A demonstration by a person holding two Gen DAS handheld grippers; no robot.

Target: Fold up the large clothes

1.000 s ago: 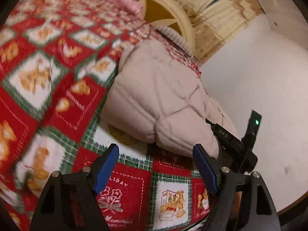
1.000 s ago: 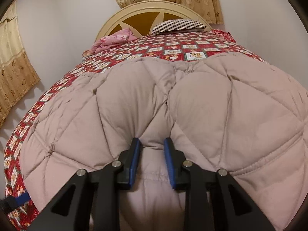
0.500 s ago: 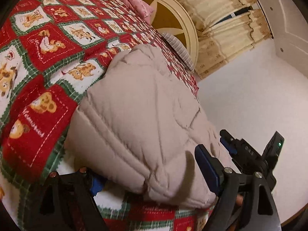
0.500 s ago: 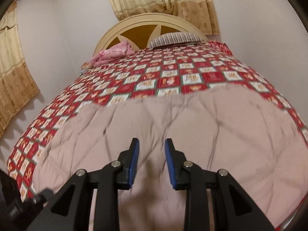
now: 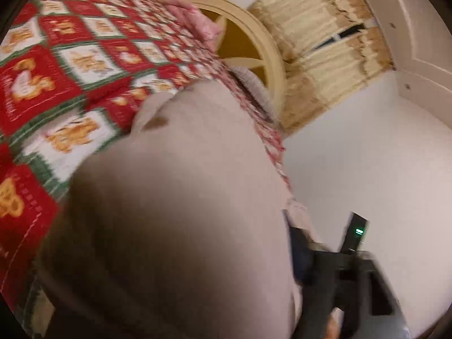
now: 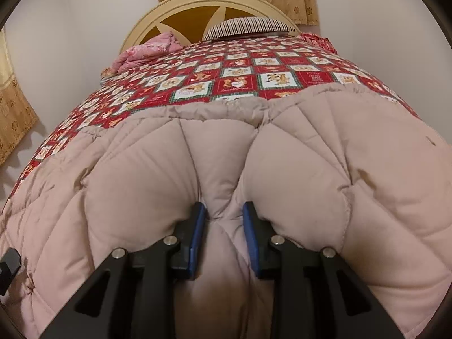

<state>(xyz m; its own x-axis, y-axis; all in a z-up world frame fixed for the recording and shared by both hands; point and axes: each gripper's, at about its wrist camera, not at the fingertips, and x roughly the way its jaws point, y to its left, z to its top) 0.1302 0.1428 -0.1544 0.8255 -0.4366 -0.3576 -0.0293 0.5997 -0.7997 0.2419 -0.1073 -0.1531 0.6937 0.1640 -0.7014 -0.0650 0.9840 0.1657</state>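
Since the earlier left wrist frame, my left tool (image 5: 305, 257) has closed in on the near edge of the padded coat (image 6: 282, 152), which now fills most of that view as a blurred beige mass. Its jaws have just been closing with the coat's edge between them. Only one dark blue finger (image 5: 301, 254) shows, lying against the fabric, so I cannot tell whether the pads already press on it.

My right tool (image 6: 224, 214) stands narrow, both blue pads pinching a ridge of the coat's quilted padding at its near hem. Fabric bulges on either side of the pads.

The coat lies spread across the foot end of the bed, on the red, green and white patchwork bedspread (image 6: 240, 65). Its far edge runs across the bedspread about midway up the right wrist view. At the head of the bed, a pink bundle of cloth (image 6: 147, 50) and a striped pillow (image 6: 248, 26) rest against the cream headboard (image 6: 197, 2).
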